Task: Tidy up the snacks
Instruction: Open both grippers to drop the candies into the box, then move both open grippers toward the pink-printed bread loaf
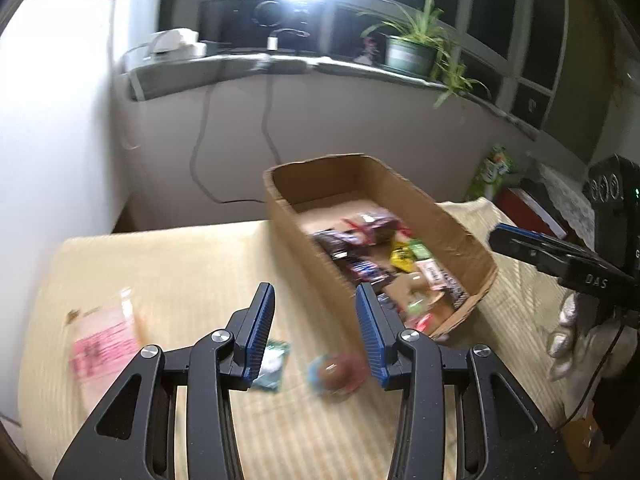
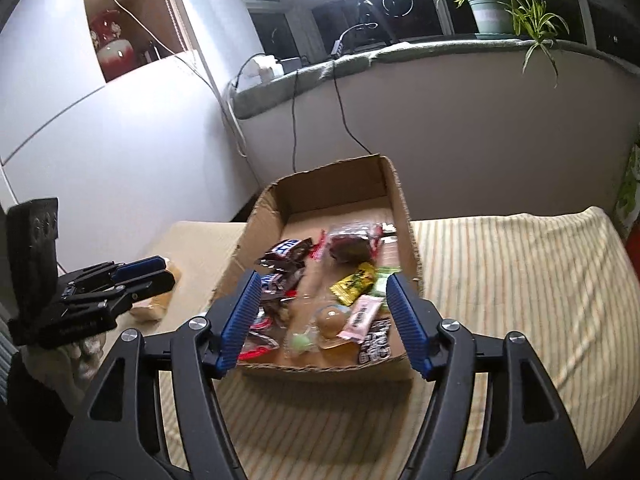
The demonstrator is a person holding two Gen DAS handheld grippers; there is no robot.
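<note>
Most of the work looks done: the cardboard box (image 2: 400, 216) on the striped counter (image 2: 500, 280) already holds a good heap of wrapped snacks (image 2: 320, 280), dark chocolate bars on one side, a yellow packet and a pink bar toward the other. Three things remain out on the counter in the left wrist view: a pink packet (image 1: 105, 338), a small green packet (image 1: 272, 364) and a round jelly cup (image 1: 336, 372), all beside the box's long wall.

The left tool (image 1: 316, 336) hangs over that loose group with its jaws partly apart and nothing between them; the jelly cup lies just below the gap. The right tool (image 2: 320, 320) stands wide and empty above the near end of the box.

The box runs long from the near edge of the counter away toward the wall, open side up. The pink packet is blurred, but its long axis seems to lie roughly along the same line. My guess is that the jelly cup goes in next.
</note>
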